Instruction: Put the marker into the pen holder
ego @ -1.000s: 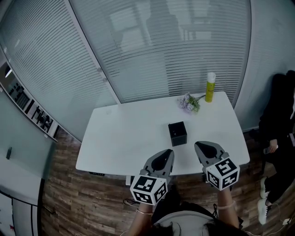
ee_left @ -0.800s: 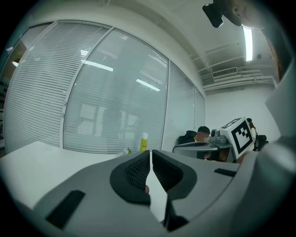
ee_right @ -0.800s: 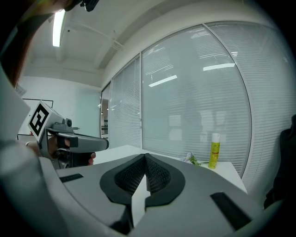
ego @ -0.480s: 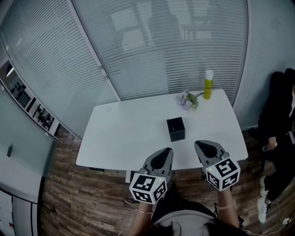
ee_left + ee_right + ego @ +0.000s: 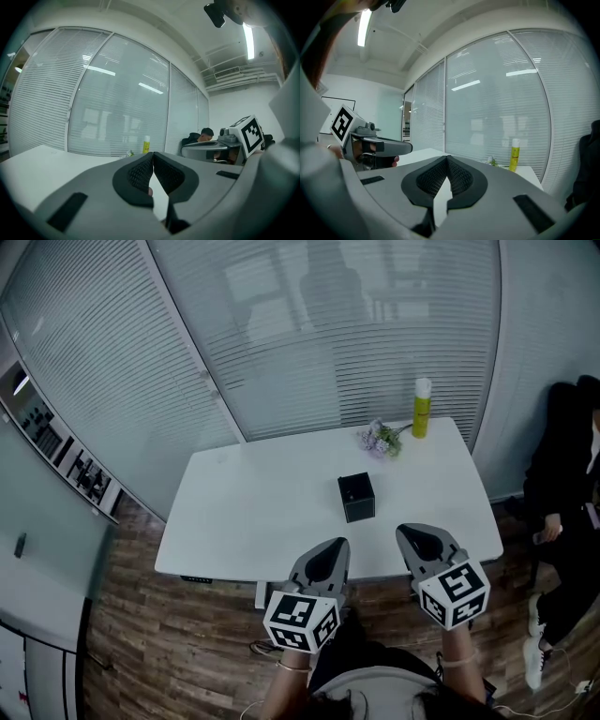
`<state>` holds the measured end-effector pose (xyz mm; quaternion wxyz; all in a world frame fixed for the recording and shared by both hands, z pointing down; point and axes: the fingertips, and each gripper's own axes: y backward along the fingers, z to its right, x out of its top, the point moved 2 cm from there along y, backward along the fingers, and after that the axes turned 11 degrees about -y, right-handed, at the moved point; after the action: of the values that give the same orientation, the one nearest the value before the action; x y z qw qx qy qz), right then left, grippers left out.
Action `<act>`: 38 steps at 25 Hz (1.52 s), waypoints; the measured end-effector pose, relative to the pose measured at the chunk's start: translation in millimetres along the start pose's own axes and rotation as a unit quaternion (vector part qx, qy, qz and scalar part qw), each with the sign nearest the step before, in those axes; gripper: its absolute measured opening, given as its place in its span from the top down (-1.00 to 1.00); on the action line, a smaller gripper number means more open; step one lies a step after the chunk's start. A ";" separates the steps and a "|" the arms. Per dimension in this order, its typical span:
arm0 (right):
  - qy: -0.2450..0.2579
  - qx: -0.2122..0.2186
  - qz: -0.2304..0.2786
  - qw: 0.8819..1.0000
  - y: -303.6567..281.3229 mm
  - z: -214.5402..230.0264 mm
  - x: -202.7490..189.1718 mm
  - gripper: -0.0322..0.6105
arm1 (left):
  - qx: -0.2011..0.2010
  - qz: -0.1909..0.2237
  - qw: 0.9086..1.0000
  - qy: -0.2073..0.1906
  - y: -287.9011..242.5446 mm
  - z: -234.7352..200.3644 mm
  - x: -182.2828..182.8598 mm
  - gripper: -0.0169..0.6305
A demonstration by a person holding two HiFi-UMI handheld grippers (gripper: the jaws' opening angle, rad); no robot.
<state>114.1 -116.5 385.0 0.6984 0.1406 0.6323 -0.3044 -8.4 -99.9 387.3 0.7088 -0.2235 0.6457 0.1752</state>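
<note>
A small black cube-shaped pen holder (image 5: 356, 497) stands near the middle of the white table (image 5: 253, 512). No marker shows in any view. My left gripper (image 5: 335, 547) hangs over the table's near edge, left of the holder, jaws shut with nothing between them (image 5: 153, 155). My right gripper (image 5: 410, 536) is held at the near edge to the right of the holder, also shut and empty (image 5: 447, 159). Both are well short of the holder.
A yellow bottle (image 5: 422, 409) stands at the table's far right corner, with a small bunch of flowers (image 5: 380, 439) beside it. A seated person in black (image 5: 567, 474) is to the right of the table. Glass walls with blinds run behind it.
The view has drawn back a little, so the table and pen holder sit slightly higher and farther. Both grippers stay shut in about the same place.
</note>
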 end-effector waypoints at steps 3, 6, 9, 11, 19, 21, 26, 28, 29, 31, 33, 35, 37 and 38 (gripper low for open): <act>0.001 0.002 0.000 1.000 2.2 -3.8 -1.0 0.81 | 0.002 -0.001 1.000 -0.001 2.9 0.2 -0.6 0.88; 0.002 0.000 -0.001 1.000 5.0 -4.1 -1.2 0.81 | 0.004 -0.003 1.000 -0.002 4.1 1.5 -0.8 0.88; 0.004 -0.001 -0.001 1.000 7.7 -4.8 -1.0 0.81 | 0.007 -0.004 1.000 -0.004 5.5 1.6 -1.0 0.88; 0.006 -0.002 -0.001 1.000 9.5 -5.4 -1.5 0.81 | 0.008 -0.004 1.000 -0.005 6.1 1.9 -1.3 0.88; 0.009 -0.001 -0.003 1.000 13.0 -5.0 -0.6 0.81 | 0.011 -0.003 1.000 -0.007 4.1 2.9 0.0 0.88; 0.010 -0.002 -0.003 1.000 12.5 -4.5 -1.1 0.81 | 0.011 -0.004 1.000 -0.007 3.2 2.5 -1.2 0.88; 0.010 -0.004 -0.004 1.000 11.8 -3.3 -1.4 0.81 | 0.011 -0.006 1.000 -0.007 0.1 -0.5 -2.0 0.88; 0.009 -0.005 -0.006 1.000 11.2 -2.4 -2.4 0.81 | 0.011 -0.006 1.000 -0.007 -1.9 -0.8 -1.8 0.88; 0.008 -0.005 -0.007 1.000 10.9 -1.7 -2.8 0.81 | 0.010 -0.006 1.000 -0.007 -3.0 -0.7 -1.8 0.88; 0.007 -0.006 -0.008 1.000 10.2 -0.1 -3.0 0.81 | 0.009 -0.007 1.000 -0.006 -4.8 -0.9 -1.8 0.88; 0.006 -0.007 -0.008 1.000 9.2 1.3 -3.1 0.81 | 0.009 -0.008 1.000 -0.006 -6.0 -1.4 -2.5 0.88; 0.005 -0.008 -0.008 1.000 8.1 1.9 -3.9 0.81 | 0.008 -0.009 1.000 -0.006 -6.5 -1.7 -3.9 0.88; 0.004 -0.008 -0.007 1.000 7.0 1.6 -4.6 0.81 | 0.007 -0.010 1.000 -0.005 -6.4 -1.7 -5.2 0.88; 0.003 -0.008 -0.007 1.000 6.6 1.3 -4.9 0.81 | 0.006 -0.010 1.000 -0.005 -6.3 -1.5 -5.7 0.88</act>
<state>119.1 -110.9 388.8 0.6950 0.1312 0.6383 -0.3039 -6.9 -105.7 393.4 0.7152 -0.2249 0.6409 0.1650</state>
